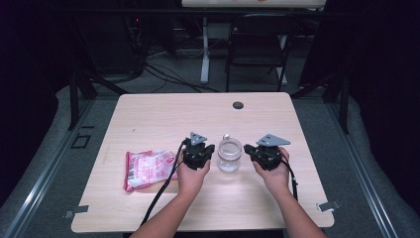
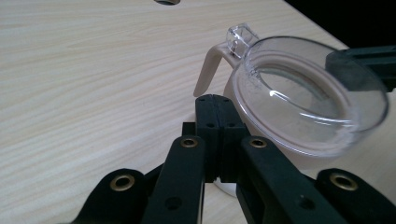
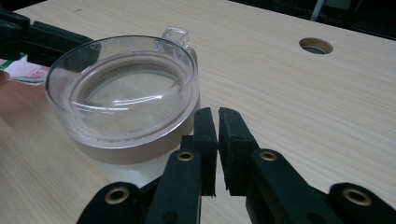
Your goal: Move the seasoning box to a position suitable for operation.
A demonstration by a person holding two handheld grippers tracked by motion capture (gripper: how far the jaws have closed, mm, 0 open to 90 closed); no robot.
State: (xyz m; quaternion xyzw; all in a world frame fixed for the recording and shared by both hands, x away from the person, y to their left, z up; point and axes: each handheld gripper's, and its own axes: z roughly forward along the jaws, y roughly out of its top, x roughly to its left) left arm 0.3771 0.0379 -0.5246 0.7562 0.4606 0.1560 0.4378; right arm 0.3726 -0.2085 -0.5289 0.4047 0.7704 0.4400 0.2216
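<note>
Left gripper (image 1: pixel 199 154) and right gripper (image 1: pixel 263 153), both closed and empty, flank the clear round lidded plastic jar (image 1: pixel 229 154), mid-table toward the near edge. Likely light, rigid, slick; best gripped across its beige body below the lid.

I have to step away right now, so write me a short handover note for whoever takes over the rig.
Left hand-held gripper: shut, empty, just left of the jar.
Right hand-held gripper: nearly shut, empty, just right of the jar.
Jar: upright mid-table, clear lid on.
Pink packet: flat at the table's left, untouched.
Done: nothing visible.
Left: probably opening the jar and handling the packet.
</note>
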